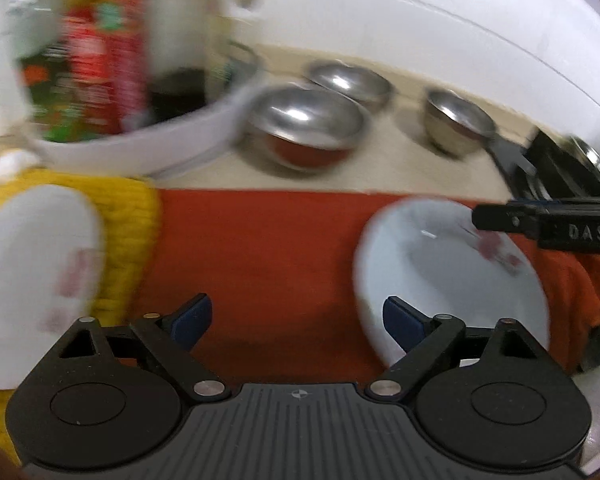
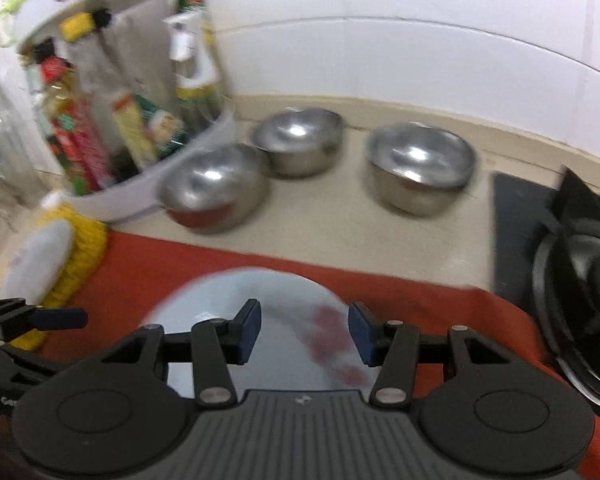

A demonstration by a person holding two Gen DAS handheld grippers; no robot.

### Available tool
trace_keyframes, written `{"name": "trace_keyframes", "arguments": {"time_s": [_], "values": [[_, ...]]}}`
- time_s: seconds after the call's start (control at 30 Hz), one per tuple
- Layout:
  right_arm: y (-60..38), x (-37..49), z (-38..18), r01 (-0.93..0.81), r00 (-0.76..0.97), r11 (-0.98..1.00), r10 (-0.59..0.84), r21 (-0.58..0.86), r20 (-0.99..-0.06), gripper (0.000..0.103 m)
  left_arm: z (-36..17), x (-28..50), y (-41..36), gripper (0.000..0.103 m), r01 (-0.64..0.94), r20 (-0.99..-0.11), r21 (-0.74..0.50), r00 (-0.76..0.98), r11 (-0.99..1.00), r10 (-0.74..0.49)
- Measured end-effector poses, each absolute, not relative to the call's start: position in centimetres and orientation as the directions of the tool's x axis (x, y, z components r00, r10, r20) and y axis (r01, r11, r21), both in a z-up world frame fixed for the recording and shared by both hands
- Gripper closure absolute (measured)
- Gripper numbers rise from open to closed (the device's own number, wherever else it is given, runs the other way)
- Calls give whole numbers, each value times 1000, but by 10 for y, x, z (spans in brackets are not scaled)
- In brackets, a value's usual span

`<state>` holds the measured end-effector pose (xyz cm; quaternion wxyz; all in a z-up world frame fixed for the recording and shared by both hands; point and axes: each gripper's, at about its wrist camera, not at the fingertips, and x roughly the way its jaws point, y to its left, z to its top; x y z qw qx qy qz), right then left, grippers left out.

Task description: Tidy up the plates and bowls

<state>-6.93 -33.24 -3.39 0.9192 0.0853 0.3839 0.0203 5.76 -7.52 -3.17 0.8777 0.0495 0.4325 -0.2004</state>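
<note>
Three steel bowls [image 2: 300, 140] stand on the counter beyond the white plate [image 2: 260, 320] on the red cloth [image 2: 160, 256]; both the left gripper [image 1: 296, 320] and right gripper [image 2: 304, 330] gape empty; a hasty reach might skid the plate, since the cloth looks loose

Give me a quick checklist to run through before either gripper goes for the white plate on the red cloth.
1. Left gripper empty, jaws apart: ok.
2. Right gripper empty, jaws apart over the white plate: ok; its pads do not press on the plate.
3. Plate lying flat on the red cloth: ok.
4. Plate clean: not ok; reddish marks show on it, stain or printed pattern cannot tell.
5. Three steel bowls apart from the plate, on the counter behind the cloth: ok.
6. Second white dish on the yellow mat clear of the plate: ok.
</note>
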Motion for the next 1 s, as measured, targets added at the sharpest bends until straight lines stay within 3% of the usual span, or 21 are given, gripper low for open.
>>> {"name": "trace_keyframes", "arguments": {"time_s": [0.3,0.5,0.73,1.0], "values": [[-227,-9,-30,-236,650,935,355,266,-671,58,1,79,37,1,118,-720,39,692,992,-54],[-167,25,-46,-283,580,901,435,329,-689,58,-1,96,93,0,18,-711,72,702,997,39],[-134,49,-66,-260,536,902,431,344,-725,58,-16,113,128,0,8,-729,64,683,998,42],[-124,58,-73,-247,527,909,416,335,-741,58,-31,133,140,3,59,-749,1,661,998,-38]]}}
